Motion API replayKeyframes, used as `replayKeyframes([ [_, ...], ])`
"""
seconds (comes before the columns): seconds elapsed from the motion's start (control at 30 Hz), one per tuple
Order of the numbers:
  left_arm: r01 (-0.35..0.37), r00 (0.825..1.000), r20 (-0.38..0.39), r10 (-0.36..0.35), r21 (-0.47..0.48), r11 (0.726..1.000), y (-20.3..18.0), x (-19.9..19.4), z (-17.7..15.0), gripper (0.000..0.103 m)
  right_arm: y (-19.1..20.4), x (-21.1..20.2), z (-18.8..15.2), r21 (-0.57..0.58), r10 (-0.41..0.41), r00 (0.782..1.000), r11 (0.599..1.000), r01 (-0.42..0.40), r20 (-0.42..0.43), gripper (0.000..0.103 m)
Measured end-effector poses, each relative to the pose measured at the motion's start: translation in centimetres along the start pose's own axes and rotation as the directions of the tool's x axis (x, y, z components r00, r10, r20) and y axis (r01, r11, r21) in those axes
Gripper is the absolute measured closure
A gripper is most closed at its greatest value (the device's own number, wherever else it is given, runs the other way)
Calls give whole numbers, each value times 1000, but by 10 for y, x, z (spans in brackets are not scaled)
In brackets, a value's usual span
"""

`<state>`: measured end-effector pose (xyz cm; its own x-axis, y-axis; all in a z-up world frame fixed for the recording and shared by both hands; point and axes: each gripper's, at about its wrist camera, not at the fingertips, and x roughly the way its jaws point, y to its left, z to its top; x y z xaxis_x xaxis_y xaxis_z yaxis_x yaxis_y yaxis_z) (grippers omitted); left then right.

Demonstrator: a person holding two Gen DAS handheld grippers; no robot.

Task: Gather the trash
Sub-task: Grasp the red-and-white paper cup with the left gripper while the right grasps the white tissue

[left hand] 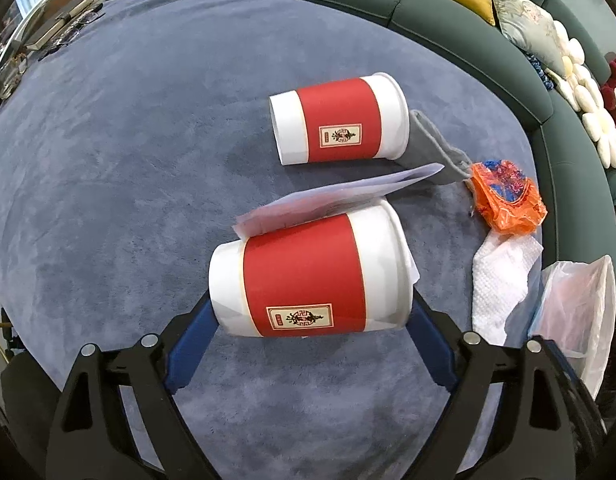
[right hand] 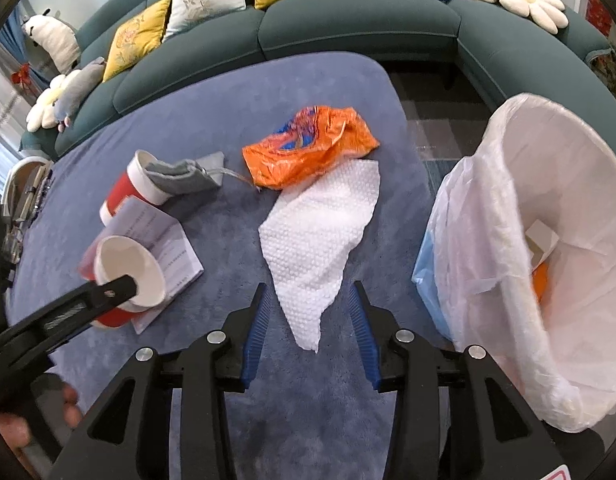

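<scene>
Both wrist views close above the shared blue rug, facing the sofa.

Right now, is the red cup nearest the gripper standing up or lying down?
Lying on its side. The near cup has its open mouth facing sideways, between the left gripper's fingers; its visible inside looks empty.

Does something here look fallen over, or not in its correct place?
Yes. Both cups lie on their sides: the far cup with a grey pouch at its mouth, the near cup between the left claw's fingers, over a leaflet.
</scene>
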<state>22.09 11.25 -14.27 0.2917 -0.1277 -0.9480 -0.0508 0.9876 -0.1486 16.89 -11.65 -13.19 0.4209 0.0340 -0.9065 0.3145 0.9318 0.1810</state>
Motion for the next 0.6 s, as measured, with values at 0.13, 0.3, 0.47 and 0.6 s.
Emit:
replayKeyframes([
  [0.13,-3,1000,16,3,15,1000,6,-8,-3,18,1,18,-1,5,-8,1000,1000,8,-25,63],
  [0.3,8,1000,15,-8,9,1000,10,-11,-4,18,3,36,-2,9,-25,998,1000,25,-51,63],
  [0.47,13,1000,23,-13,10,1000,11,-16,-5,18,4,47,-3,20,-17,997,1000,18,-77,79],
  [0.6,11,999,34,-12,19,1000,11,-23,-8,18,4,48,-7,22,7,996,1000,-5,-88,98],
])
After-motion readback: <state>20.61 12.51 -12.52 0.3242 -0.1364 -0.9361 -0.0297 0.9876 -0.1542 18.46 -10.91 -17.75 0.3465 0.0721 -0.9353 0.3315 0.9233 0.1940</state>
